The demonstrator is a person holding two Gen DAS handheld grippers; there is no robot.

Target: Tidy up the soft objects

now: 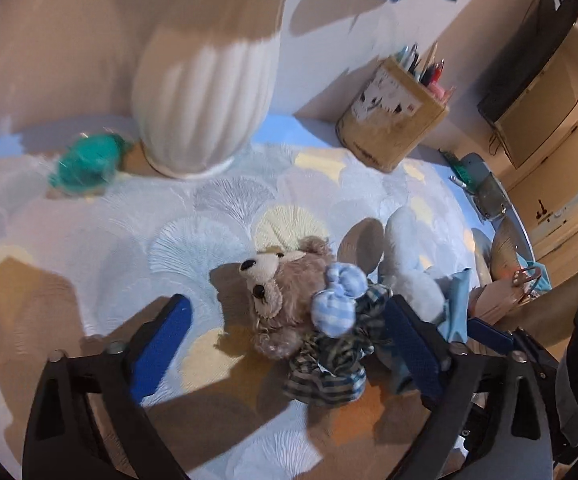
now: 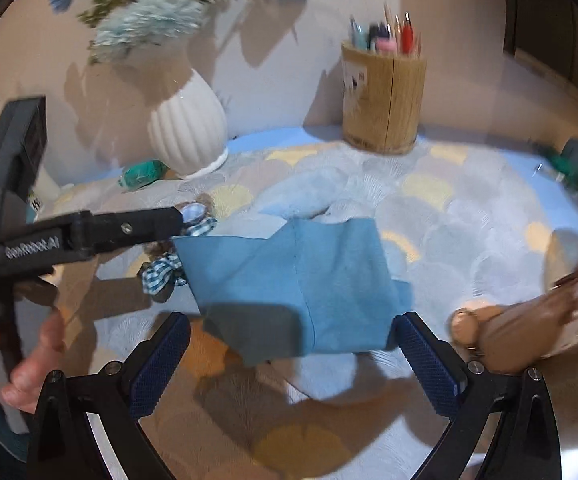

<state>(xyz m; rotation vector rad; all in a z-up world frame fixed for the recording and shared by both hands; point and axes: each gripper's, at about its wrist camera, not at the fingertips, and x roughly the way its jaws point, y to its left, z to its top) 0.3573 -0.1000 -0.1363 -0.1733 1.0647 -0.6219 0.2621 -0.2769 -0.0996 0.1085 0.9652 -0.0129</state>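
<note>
A table (image 2: 469, 216) draped in a pale cloth printed with blue, grey and yellow fan shapes fills both views, set against a plain wall. At its back stand a white ribbed vase (image 2: 187, 136) holding blue and cream flowers (image 2: 149, 20), and a wooden pen pot (image 2: 383, 96) bristling with pens. A small teal object (image 2: 143, 174), too blurred to identify, lies just beside the foot of the vase.

In the middle of the table a blue cloth (image 2: 297, 280) lies crumpled over a pale blue plush toy (image 1: 405, 264), directly ahead of the right hand-held gripper (image 2: 293, 364), whose blue-padded jaws stand apart with nothing pressed between them. To the right, at the table's edge, a tan handbag (image 2: 529, 328) shows in blur.

Left of the cloth, a brown teddy bear (image 1: 281, 296) lies on its back in a green checked outfit with a blue-and-white gingham bow (image 1: 337, 300) at its neck, touching the plush toy's side. The left hand-held gripper (image 1: 289, 352) hangs over the bear, jaws wide apart on either side of its body, the pads not pressing on it. A hand (image 2: 21, 360) holds that gripper's grip at the right-wrist view's left edge.
</note>
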